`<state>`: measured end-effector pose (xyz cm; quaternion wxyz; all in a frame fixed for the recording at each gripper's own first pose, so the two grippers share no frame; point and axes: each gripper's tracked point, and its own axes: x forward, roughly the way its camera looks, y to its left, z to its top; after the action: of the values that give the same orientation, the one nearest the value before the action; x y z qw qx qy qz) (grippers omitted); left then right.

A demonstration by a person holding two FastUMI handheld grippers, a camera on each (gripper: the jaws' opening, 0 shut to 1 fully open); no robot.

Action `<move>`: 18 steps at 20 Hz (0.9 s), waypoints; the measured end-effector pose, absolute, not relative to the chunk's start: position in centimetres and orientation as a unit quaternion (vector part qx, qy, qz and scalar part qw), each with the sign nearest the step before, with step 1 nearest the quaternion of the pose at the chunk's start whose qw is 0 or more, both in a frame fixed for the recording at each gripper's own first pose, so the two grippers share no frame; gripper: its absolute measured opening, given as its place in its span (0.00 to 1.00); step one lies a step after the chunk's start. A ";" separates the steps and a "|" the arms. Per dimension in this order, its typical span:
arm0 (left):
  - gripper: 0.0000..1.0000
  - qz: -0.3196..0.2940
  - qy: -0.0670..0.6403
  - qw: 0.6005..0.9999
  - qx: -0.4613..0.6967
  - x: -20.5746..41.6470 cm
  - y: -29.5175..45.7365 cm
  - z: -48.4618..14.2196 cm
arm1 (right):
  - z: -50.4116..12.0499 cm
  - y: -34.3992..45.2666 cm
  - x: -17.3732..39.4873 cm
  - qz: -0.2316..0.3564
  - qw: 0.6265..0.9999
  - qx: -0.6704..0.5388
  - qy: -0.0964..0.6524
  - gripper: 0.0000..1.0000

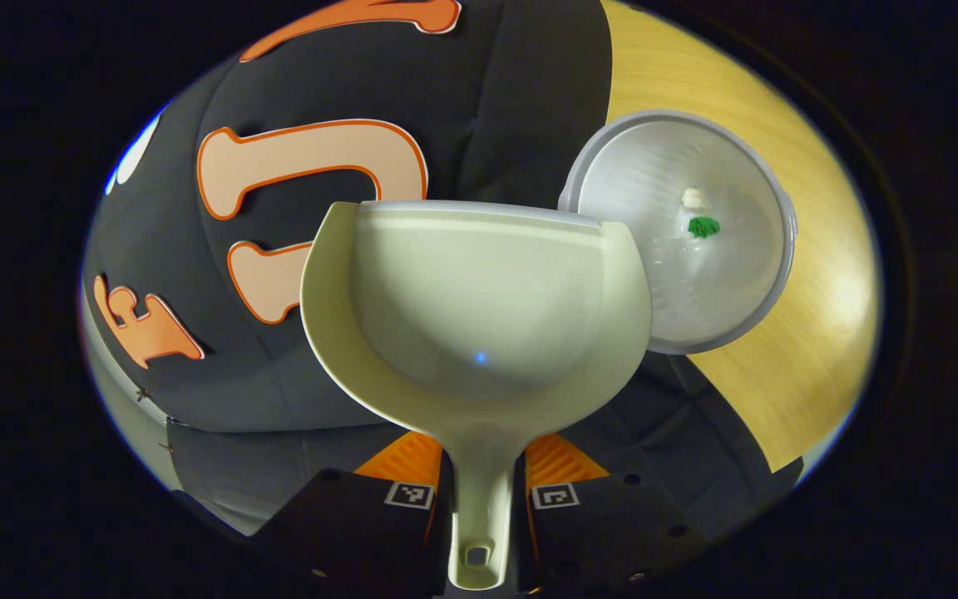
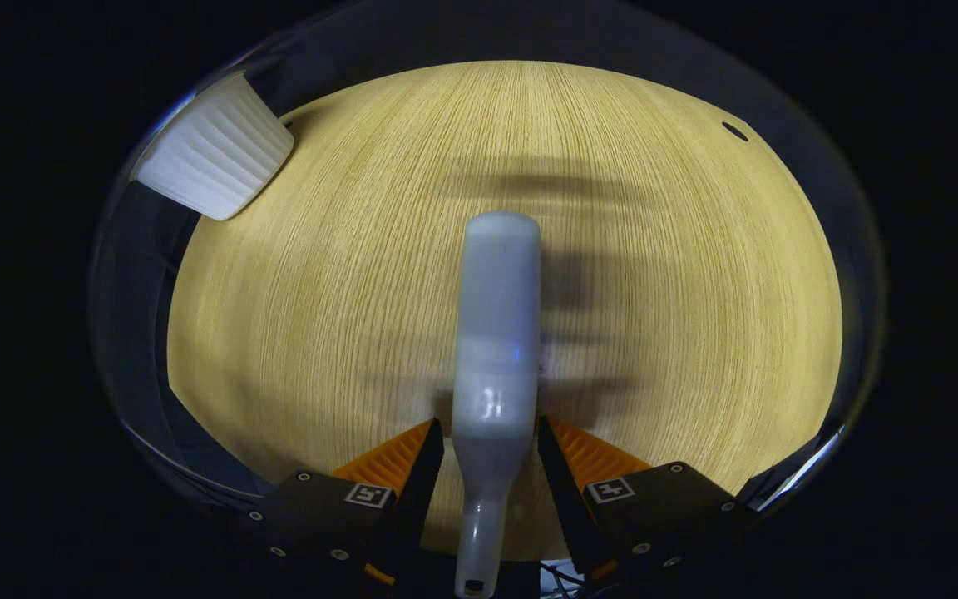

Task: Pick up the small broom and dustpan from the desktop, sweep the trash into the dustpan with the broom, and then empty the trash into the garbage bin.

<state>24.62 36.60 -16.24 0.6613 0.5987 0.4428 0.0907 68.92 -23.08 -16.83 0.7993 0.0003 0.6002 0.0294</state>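
**me:** Tongs check first. My left tongs (image 1: 479, 491) are closed on the dustpan (image 1: 479, 308) handle, one finger pressing each side, and the pan is held up in the air with its scoop open toward the camera. My right tongs (image 2: 491, 462) are clamped on the neck of the small broom (image 2: 496, 333), which hangs above the worktop (image 2: 695, 333).

**reply:** where's the trash then?

**me:** In the garbage bin (image 1: 745, 150), by the look of it. In the left gripper view there's a green scrap (image 1: 703, 226) and a pale scrap (image 1: 693, 197) lying on its bottom, and the pan itself looks bare. The pan's lip sits just at the bin's rim, so I'd guess the emptying is done or nearly so.

**reply:** how do they handle?

**me:** Both look like thin, stiff plastic, so light but a bit slick. I'd hold low on each handle like now, since the pan would twist easily with a loose grip.

**reply:** room to move?

**me:** Plenty of open worktop under the broom. A ribbed white tub (image 2: 217, 162) sits well off at the far left edge, which I reckon is the same bin from outside. The worktop's edge runs close beside the bin, so I'd watch for nudging it off.
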 end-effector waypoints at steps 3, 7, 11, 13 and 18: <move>0.28 0.090 0.449 0.707 0.540 23.2 36.7 -17.5 | -15.7 -24.2 68.6 0.031 0.801 0.005 0.597 0.70; 0.28 0.102 0.435 0.762 0.469 22.0 37.0 -19.4 | -14.0 -26.0 68.1 0.030 0.803 -0.001 0.595 0.70; 0.28 0.104 0.418 0.821 0.374 20.9 36.9 -22.4 | -12.2 -27.8 67.7 0.031 0.806 -0.004 0.592 0.72; 0.28 0.095 0.414 0.847 0.319 20.8 36.1 -23.9 | -11.2 -28.8 67.4 0.032 0.807 -0.005 0.590 0.73; 0.28 0.060 0.403 0.890 0.206 21.3 33.4 -24.5 | -8.6 -31.4 66.6 0.031 0.811 -0.011 0.584 0.74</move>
<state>21.35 33.41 -24.48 0.8898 0.2058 0.4027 0.0602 66.60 -31.42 -8.59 0.8114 -0.0108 0.5836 0.0312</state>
